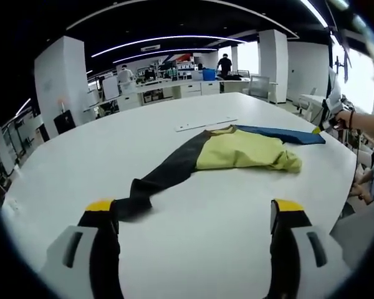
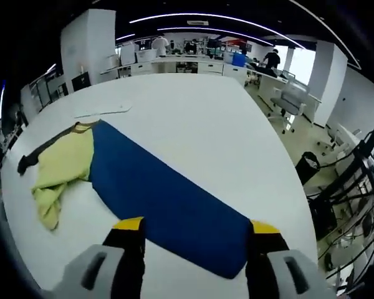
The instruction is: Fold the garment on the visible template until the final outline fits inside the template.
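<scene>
A garment lies stretched across the white table (image 1: 81, 162): a crumpled yellow body (image 1: 243, 151) (image 2: 65, 162), a black sleeve (image 1: 165, 175) (image 2: 43, 149) and a blue sleeve (image 1: 287, 134) (image 2: 168, 199). My left gripper (image 1: 194, 208) is open, and the black cuff (image 1: 129, 204) lies just inside its left jaw. My right gripper (image 2: 196, 227) is open too, its jaws wide apart on either side of the blue sleeve's end. In the left gripper view the right gripper (image 1: 316, 129) shows at the blue cuff, held by a hand (image 1: 346, 118).
A flat white strip (image 1: 206, 124) (image 2: 103, 112) lies on the table beyond the collar. The table edge (image 2: 287, 187) drops off to the right, with chairs (image 2: 287, 99) and cables beyond. Desks and people stand far behind.
</scene>
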`<control>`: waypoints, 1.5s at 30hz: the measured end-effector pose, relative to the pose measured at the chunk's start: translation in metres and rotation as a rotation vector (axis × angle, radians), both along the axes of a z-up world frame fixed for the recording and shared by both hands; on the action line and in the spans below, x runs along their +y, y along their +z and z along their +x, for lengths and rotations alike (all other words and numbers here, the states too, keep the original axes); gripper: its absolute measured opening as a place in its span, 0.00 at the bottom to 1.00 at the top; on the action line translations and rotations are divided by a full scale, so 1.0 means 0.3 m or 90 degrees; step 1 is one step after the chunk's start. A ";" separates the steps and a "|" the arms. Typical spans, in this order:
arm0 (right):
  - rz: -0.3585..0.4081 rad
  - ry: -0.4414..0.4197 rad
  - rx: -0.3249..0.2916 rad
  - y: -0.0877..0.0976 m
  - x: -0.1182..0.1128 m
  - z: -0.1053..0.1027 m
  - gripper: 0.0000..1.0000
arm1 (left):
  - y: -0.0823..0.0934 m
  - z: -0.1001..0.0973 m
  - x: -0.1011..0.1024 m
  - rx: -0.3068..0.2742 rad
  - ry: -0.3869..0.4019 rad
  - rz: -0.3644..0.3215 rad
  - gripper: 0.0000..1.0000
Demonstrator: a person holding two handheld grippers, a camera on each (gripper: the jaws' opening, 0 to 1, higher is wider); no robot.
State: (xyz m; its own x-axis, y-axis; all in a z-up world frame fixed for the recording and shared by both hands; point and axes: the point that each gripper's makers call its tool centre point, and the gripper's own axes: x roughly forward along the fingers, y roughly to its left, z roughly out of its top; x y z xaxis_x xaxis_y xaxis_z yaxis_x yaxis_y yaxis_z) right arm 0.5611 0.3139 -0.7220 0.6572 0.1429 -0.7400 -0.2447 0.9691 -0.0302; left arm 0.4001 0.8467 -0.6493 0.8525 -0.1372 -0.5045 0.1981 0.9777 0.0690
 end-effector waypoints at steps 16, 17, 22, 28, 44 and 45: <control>0.062 0.303 -0.005 0.092 0.488 -0.083 0.77 | -0.019 -0.033 -0.021 0.018 -0.007 -0.009 0.99; 0.066 0.312 -0.006 0.095 0.507 -0.088 0.77 | -0.020 -0.034 -0.023 0.019 -0.008 -0.010 0.99; 0.074 0.380 0.001 0.100 0.612 -0.131 0.75 | -0.028 -0.042 -0.030 0.025 -0.010 -0.009 0.99; 0.074 0.440 0.006 0.090 0.691 -0.159 0.71 | -0.027 -0.046 -0.034 0.023 -0.010 -0.012 0.99; 0.013 0.601 0.033 -0.017 0.874 -0.284 0.47 | -0.051 -0.070 -0.036 0.035 -0.014 -0.018 0.98; 0.014 0.601 0.037 -0.024 0.879 -0.285 0.45 | -0.052 -0.070 -0.038 0.036 -0.014 -0.019 0.98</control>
